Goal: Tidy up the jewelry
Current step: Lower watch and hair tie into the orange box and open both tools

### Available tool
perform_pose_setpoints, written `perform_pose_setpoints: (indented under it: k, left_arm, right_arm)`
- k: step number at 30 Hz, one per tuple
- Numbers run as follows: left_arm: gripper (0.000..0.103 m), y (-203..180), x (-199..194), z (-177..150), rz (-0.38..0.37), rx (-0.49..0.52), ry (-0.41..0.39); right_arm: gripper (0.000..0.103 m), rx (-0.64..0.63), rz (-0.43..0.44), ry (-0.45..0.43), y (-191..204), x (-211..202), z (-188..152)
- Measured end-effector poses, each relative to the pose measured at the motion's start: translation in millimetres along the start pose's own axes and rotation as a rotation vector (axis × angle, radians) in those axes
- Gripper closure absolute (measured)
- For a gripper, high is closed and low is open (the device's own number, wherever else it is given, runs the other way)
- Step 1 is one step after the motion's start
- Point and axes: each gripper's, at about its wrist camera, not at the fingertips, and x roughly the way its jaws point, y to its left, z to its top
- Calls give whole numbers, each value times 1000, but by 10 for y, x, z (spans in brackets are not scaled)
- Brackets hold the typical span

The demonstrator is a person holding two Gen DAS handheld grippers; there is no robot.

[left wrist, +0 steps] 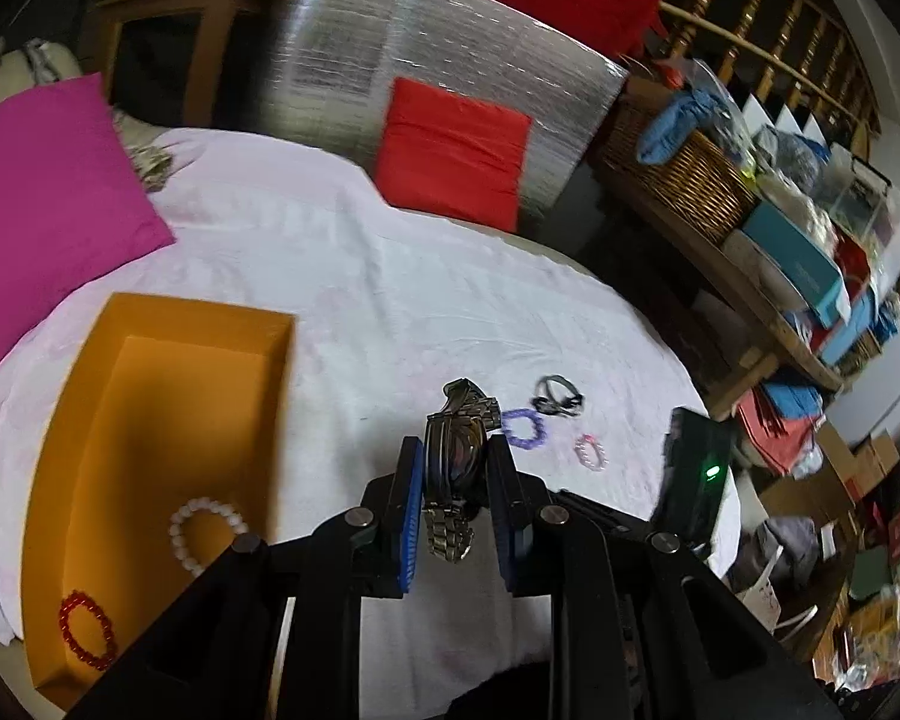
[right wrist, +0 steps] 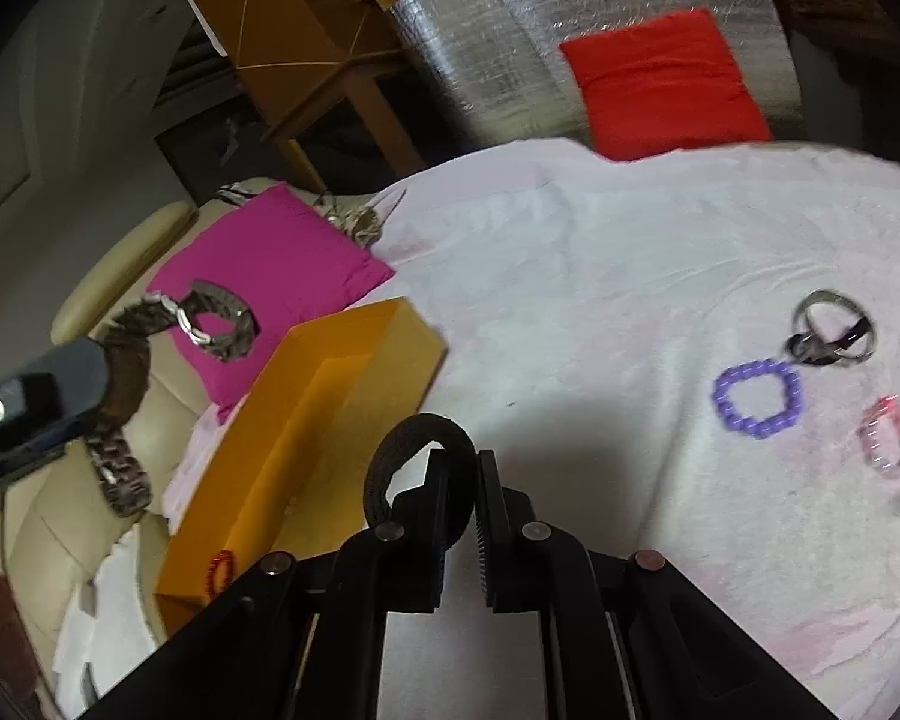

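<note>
jewelry split three ways: metal watch (left wrist: pixel 453 468) clamped in the left gripper (left wrist: pixel 455 501) above the white sheet (left wrist: pixel 342 276), just right of the orange box (left wrist: pixel 150 396); dark woven band (right wrist: pixel 417 468) pinched in the right gripper (right wrist: pixel 463 519), near the box's right wall. white bead bracelet (left wrist: pixel 207 534) and red bead bracelet (left wrist: pixel 87 630) lie in the box's near end. purple bracelet (right wrist: pixel 757 399), pink bracelet (right wrist: pixel 885 435) and dark watch (right wrist: pixel 831 330) sit on the sheet at far right.

Dim indoor light, with soft shadows on the white sheet (left wrist: pixel 390 276) below both tools. Fisheye bending and black corners; silver foil panel (left wrist: pixel 426 78) glints; pink bracelet (right wrist: pixel 885 438) is motion-blurred.
</note>
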Motion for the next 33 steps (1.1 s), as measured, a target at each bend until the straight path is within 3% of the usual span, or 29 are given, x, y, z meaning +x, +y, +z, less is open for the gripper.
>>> perform_pose_setpoints:
  k: [6,8,14,18,23,27,30,33]
  left_arm:
    - [81,534,-219,-3,93,-40,-21]
    - [81,705,-278,-6,121,-51,-26]
    - [81,1109,-249,-141,182,-103,-6]
    - [81,1219,-119,-336,222,-130,36]
    - [81,1312,58,-507,325,-140,92]
    - [80,1318,100,-488,389,-120,91]
    - [60,1290,85,-440,450,-105,90]
    - [49,1250,19,-421,467,-90,56]
  right_arm:
    - [94,54,90,12,-32,63,105]
    - [94,69,158,40,-22,147,179]
    - [93,32,261,106,278,539,423]
    - [93,-39,265,156,659,924,631]
    - [90,-109,215,233,1026,1419,736]
    - [90,-138,150,342,1185,1855,751]
    - [75,-146,116,401,1203,2042,789]
    - [74,-149,143,357,1115,1855,873]
